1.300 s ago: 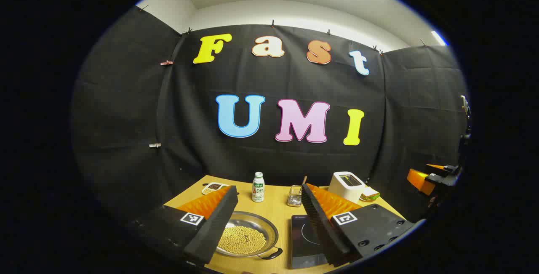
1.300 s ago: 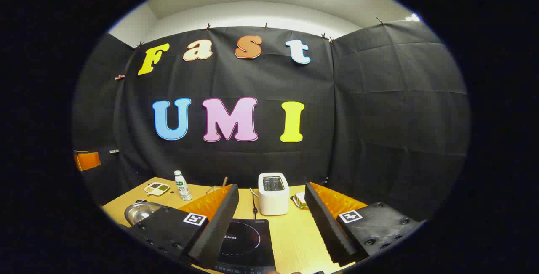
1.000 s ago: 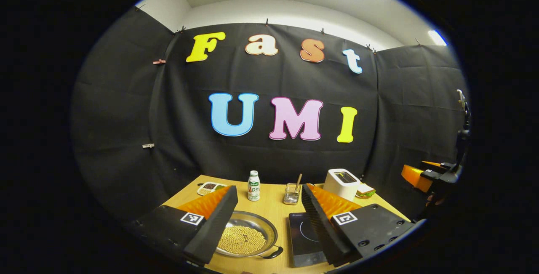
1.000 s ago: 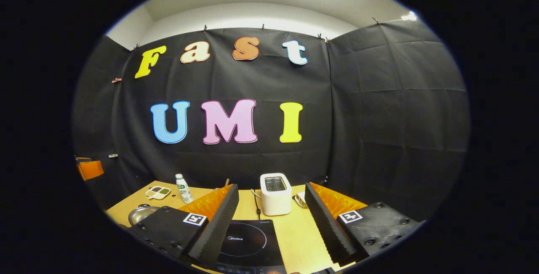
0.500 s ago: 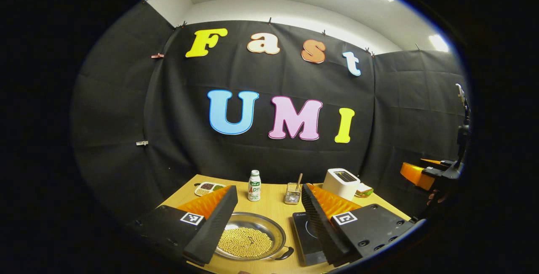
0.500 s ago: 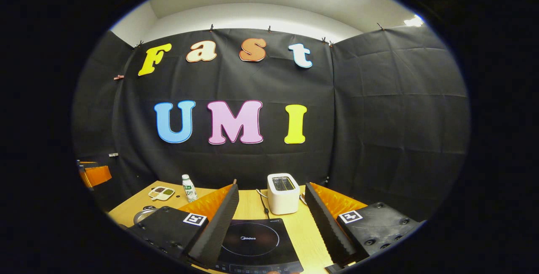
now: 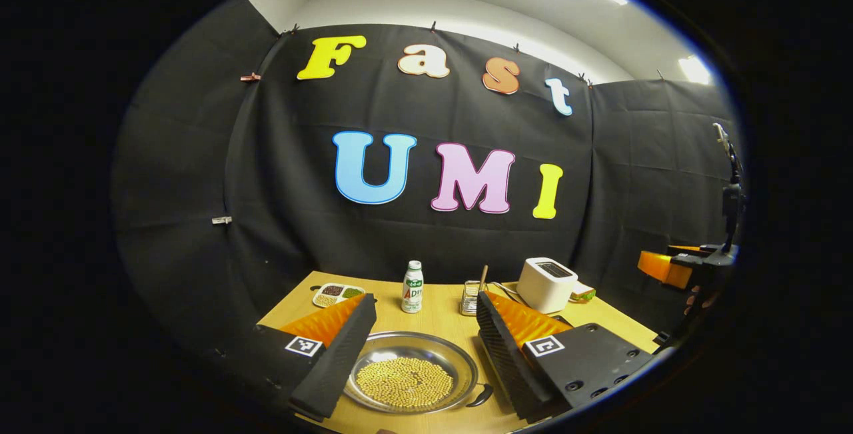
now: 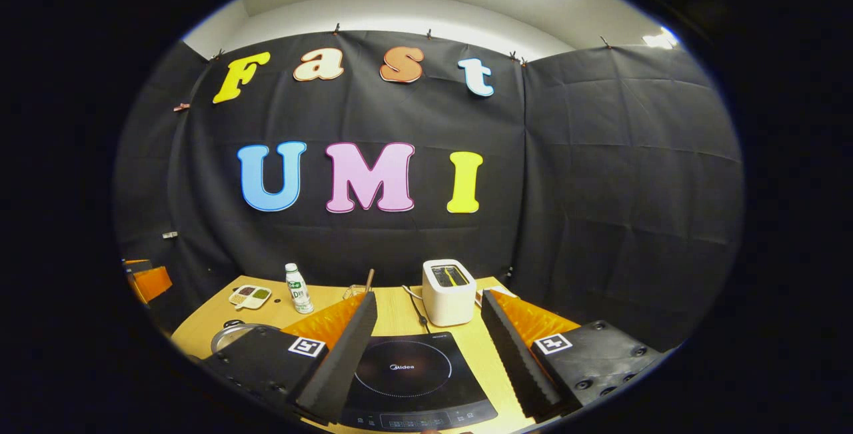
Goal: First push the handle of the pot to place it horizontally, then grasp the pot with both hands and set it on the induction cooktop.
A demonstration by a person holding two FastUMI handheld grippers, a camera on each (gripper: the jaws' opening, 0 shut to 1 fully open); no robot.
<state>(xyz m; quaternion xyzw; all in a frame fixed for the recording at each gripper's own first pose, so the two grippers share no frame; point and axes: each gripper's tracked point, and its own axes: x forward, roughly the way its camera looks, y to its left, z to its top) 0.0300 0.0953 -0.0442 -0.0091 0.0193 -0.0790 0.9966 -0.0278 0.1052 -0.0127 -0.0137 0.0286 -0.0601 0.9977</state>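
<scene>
Hanging above the light wooden table (image 7: 446, 314), the left gripper (image 7: 421, 347) has its two black and orange fingers spread wide apart, and they hold nothing. Right between them and below sits the shallow round silver metal pot (image 7: 412, 381). It is full of small yellow beans (image 7: 404, 382). Its small black handle (image 7: 481, 396) sticks out on the side by the right finger, close to it. Past the fingertips stand a small white bottle with a green cap (image 7: 412, 296) and a little clear holder with a stick in it (image 7: 472, 296). A small white tray with different foods in its parts (image 7: 338, 294) lies out past the left finger. A white toaster (image 7: 546, 284) stands out past the right finger. Far off to that side the other orange and black tool shows, with a hand under it.

The right gripper (image 8: 430, 347) is also spread wide and holds nothing. The flat black induction cooktop (image 8: 413, 381) lies between its fingers and below them, with nothing on it. In the right gripper view the toaster (image 8: 449, 292) stands just past the cooktop, and a black cord (image 8: 420, 311) runs down beside it. The silver pot (image 8: 230, 337) peeks out beyond the left finger, well apart from the cooktop. The bottle (image 8: 294, 289) and the tray (image 8: 249, 296) stand farther back on that same side.
</scene>
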